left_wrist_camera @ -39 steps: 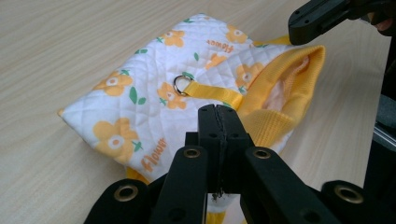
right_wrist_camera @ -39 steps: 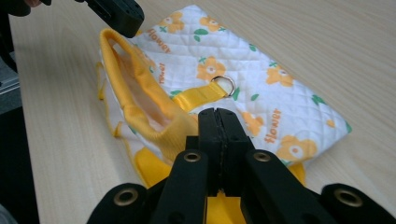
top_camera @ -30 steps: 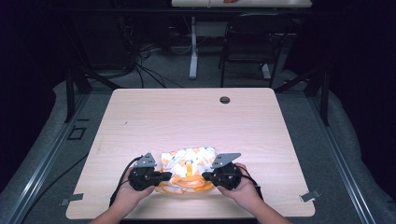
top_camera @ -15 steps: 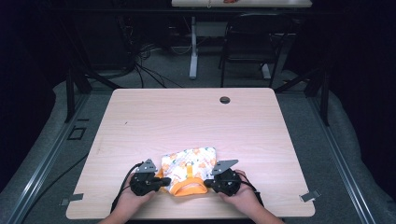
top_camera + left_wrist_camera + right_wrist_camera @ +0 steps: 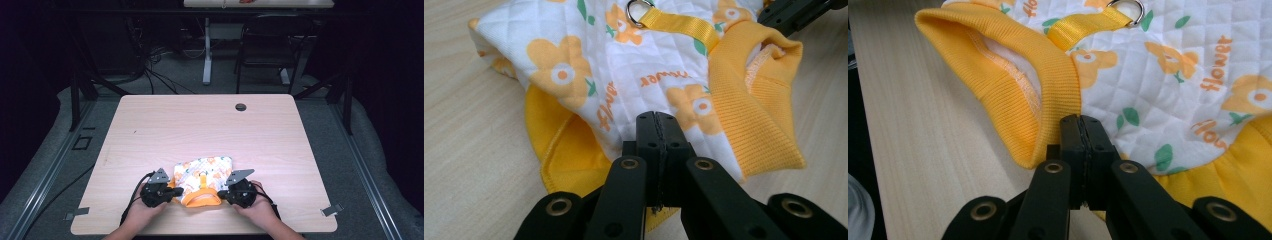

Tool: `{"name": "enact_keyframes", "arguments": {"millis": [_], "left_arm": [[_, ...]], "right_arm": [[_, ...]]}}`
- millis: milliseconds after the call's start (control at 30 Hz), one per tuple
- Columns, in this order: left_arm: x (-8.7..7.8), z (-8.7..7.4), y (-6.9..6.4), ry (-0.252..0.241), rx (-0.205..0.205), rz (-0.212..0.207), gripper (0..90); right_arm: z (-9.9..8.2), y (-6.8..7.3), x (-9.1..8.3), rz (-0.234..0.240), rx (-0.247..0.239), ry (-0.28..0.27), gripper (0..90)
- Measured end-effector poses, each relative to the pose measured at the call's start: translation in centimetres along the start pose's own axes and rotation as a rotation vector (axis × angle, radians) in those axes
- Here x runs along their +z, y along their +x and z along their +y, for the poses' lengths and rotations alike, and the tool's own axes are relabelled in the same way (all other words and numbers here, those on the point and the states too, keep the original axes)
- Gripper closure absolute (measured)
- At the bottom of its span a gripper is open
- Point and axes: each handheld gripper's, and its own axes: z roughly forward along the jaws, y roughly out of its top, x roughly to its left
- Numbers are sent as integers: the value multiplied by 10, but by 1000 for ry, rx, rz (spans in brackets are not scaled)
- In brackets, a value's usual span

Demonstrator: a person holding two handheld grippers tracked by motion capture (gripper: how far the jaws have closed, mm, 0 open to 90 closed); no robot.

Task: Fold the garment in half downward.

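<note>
Item: white quilted pet garment with orange flowers and yellow ribbed trim [image 5: 202, 176], on pale wooden surface [image 5: 200, 125], pinched by left claw [image 5: 658, 131] and right claw [image 5: 1081, 132]; uneven pulling risks slippage.

The high view looks forward and down from above the person's side of the table [image 5: 150, 130], far enough back to take in the whole top and the dark floor beyond it. The left gripper view sits low and very close behind its own black fingers [image 5: 658, 131], facing along them across the flowered garment [image 5: 624, 65], and the right gripper view looks the same way over its fingers [image 5: 1082, 132] from the opposite side. All three views share that garment and the wood around it, and the left gripper view also catches the right gripper [image 5: 796, 12] at its top right corner
</note>
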Motion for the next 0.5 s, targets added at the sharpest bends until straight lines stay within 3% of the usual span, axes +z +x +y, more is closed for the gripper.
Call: {"name": "enact_keyframes", "arguments": {"millis": [333,500], "left_arm": [[8,8,15,-12,-14,22,900],[11,12,21,-18,-23,33,900]], "right_arm": [[7,-13,7,25,46,14,897],[11,-18,10,9,57,18,897]]}}
